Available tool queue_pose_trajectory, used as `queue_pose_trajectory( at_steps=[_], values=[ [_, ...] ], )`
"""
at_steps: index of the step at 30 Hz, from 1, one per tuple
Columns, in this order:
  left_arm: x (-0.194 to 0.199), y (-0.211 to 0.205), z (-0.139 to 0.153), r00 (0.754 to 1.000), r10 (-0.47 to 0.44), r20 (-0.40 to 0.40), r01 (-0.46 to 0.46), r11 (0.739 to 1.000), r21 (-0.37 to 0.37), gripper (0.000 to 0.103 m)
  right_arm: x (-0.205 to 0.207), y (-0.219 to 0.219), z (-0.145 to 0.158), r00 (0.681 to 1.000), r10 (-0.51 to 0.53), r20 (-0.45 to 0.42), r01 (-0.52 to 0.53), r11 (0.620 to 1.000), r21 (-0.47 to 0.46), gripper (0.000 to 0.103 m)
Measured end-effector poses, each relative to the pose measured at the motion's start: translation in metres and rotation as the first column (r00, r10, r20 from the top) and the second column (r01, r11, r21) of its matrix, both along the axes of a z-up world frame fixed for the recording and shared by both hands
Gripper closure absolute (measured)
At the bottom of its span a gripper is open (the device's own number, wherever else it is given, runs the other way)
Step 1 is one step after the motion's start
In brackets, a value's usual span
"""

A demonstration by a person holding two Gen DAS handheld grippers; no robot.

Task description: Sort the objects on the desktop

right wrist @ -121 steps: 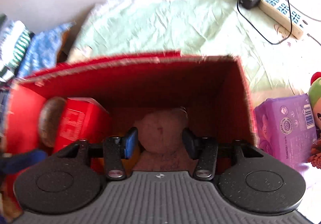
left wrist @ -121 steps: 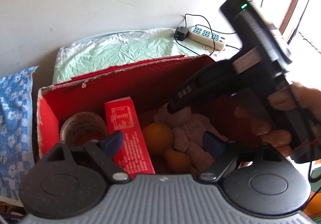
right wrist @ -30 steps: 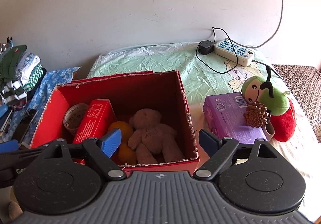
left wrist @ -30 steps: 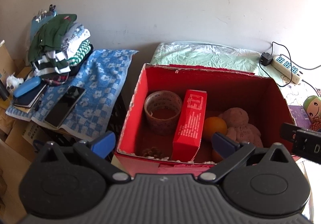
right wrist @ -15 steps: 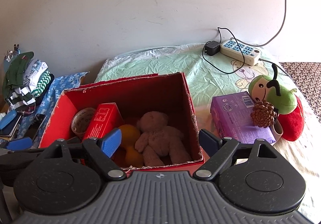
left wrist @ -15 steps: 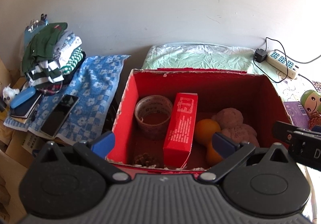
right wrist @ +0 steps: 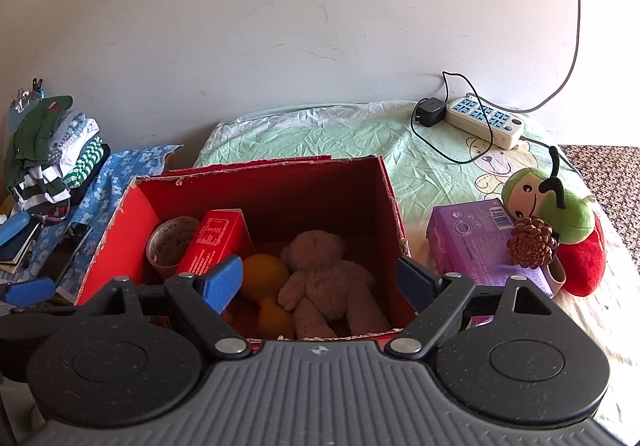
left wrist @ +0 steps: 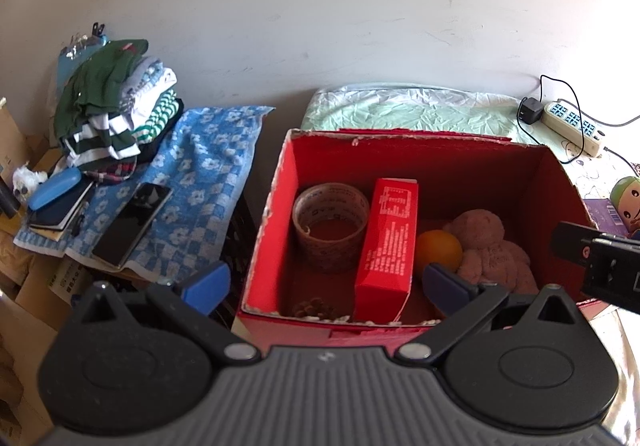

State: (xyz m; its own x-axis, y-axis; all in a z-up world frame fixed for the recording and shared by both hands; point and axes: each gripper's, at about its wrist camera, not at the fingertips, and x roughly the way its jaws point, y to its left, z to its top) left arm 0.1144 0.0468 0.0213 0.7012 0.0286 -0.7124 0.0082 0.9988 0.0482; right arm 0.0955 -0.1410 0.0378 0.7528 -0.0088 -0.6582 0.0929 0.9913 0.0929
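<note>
1. The red cardboard box (right wrist: 394,214) sits open-topped on the pale green sheet (right wrist: 320,130), near the sheet's left edge, with its torn rim showing white.
2. Inside it, along the left wall, a tape roll (left wrist: 330,226) stands on end; just right of that a red carton (left wrist: 390,246) stands upright, leaning a little.
3. Right of the carton lie two oranges (right wrist: 264,274), one in front of the other, touching a brown teddy bear (right wrist: 324,278) that lies face down with its head toward the back wall.
4. A small pine cone (left wrist: 314,307) lies on the box floor at the front, by the carton's foot.
5. Outside the box, to its right, a purple packet (right wrist: 468,242) rests on the sheet with a second pine cone (right wrist: 532,242) on top of it, touching a green and red plush toy (right wrist: 560,214).
6. The right gripper (right wrist: 320,282) hangs over the box's near edge, its blue-padded tongs wide apart and empty.
7. The left gripper (left wrist: 324,282) hovers in front of the box's left corner, tongs likewise spread apart with nothing between them.
8. Farther back on the sheet, by the wall, lies a power strip (right wrist: 484,122) with a black adapter plugged in.
9. Left of the sheet a blue flowered cloth (left wrist: 200,174) carries a phone (left wrist: 134,218), a notebook, a blue case and a pile of folded clothes (left wrist: 116,106).
</note>
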Motion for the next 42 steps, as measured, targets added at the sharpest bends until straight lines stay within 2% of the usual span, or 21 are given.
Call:
queue_pose_trajectory(
  at_steps=[8,20,29,42],
  values=[
    [-0.003,0.002,-0.003,1.000,-0.006,0.013,0.006,1.000,-0.002,0.000,-0.004,0.006,-0.006,1.000,0.007,0.010,-0.006,1.000,-0.022,0.017],
    [-0.003,-0.004,-0.010,1.000,-0.027,-0.012,0.027,1.000,-0.001,0.000,-0.012,-0.002,-0.014,1.000,-0.030,0.008,0.030,0.999,0.018,0.021],
    [-0.002,-0.012,-0.021,0.999,-0.041,-0.029,0.042,0.999,0.030,0.000,-0.010,-0.004,-0.028,0.999,-0.043,0.015,0.043,0.999,0.011,0.025],
    [0.003,-0.014,-0.021,0.998,-0.047,-0.033,0.048,0.998,0.029,0.000,-0.007,-0.007,-0.032,1.000,-0.022,0.021,0.021,0.999,0.030,0.028]
  ],
)
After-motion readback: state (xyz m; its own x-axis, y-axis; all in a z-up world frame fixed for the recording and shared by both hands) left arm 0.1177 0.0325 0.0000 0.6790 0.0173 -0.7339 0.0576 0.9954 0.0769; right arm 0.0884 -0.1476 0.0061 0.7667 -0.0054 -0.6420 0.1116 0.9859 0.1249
